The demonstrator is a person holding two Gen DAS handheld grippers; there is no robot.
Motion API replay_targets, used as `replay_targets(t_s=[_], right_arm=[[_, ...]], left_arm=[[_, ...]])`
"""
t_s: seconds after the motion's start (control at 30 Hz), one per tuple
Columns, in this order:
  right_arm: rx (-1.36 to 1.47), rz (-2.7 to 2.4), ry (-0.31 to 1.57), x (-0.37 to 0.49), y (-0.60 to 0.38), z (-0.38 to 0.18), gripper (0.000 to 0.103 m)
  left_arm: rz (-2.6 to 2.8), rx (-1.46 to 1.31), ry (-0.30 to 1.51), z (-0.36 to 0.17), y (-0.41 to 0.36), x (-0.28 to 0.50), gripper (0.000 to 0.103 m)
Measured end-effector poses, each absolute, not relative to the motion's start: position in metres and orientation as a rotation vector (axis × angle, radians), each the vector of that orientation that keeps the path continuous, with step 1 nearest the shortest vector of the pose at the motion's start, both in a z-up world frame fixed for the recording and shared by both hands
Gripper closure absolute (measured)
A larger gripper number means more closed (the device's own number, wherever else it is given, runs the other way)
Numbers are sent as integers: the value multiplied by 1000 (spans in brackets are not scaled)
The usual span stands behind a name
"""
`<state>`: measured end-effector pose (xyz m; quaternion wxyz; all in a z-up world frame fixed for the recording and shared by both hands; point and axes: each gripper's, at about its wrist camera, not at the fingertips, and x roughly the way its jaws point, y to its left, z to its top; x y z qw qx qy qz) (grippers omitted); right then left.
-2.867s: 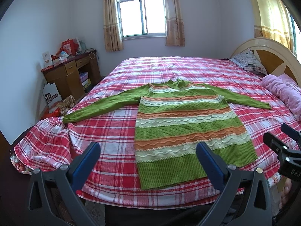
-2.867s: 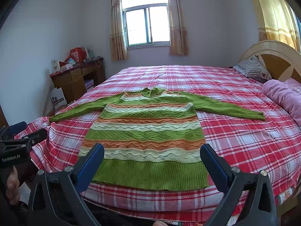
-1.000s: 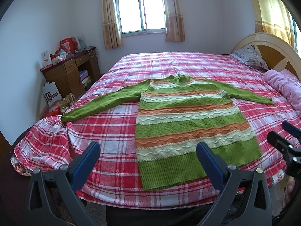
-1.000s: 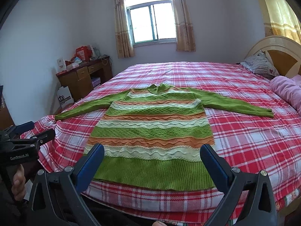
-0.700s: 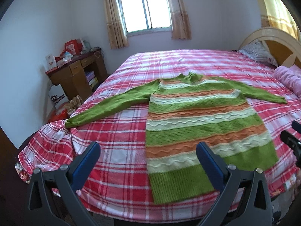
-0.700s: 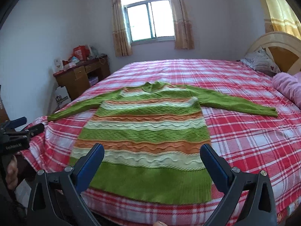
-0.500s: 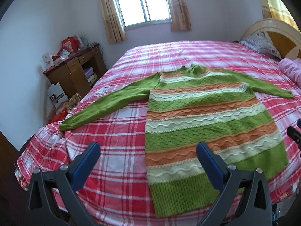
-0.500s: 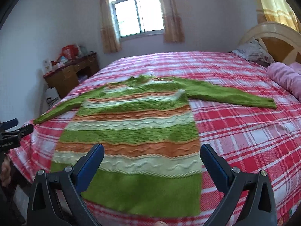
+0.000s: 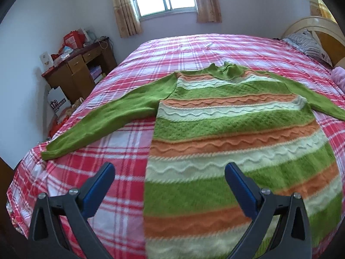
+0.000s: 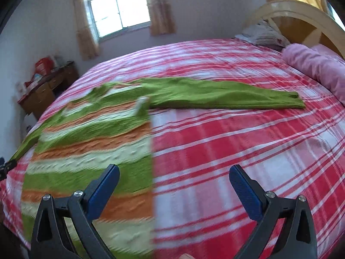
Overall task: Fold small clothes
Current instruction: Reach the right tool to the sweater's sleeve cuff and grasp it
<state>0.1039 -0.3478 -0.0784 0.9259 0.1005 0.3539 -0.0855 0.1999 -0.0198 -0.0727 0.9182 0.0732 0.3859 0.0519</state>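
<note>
Both tongs [image 9: 169, 185] [image 10: 173, 186] have neared the sweater [image 9: 226, 133].

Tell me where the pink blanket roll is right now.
In the right wrist view, the pink blanket roll lies at the far right of the bed, beside the wooden headboard, beyond the sweater's right sleeve cuff.

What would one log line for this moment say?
sweater: flat on bed, unfolded | left hand-held gripper: open | right hand-held gripper: open
</note>
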Motion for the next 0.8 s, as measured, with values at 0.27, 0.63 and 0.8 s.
replay_targets(t_s=[0.27,0.63,0.8], right_arm=[[272,-311,754,131,-435,-83,1],[336,-545,777,162,-569,-81,20],[376,-599,790,184,-619,-83,33]], left_arm=[[139,155,786,-90,-26,247,0],[189,151,821,-107,-26,291,0],[213,136,827,-109,-21,306,0]])
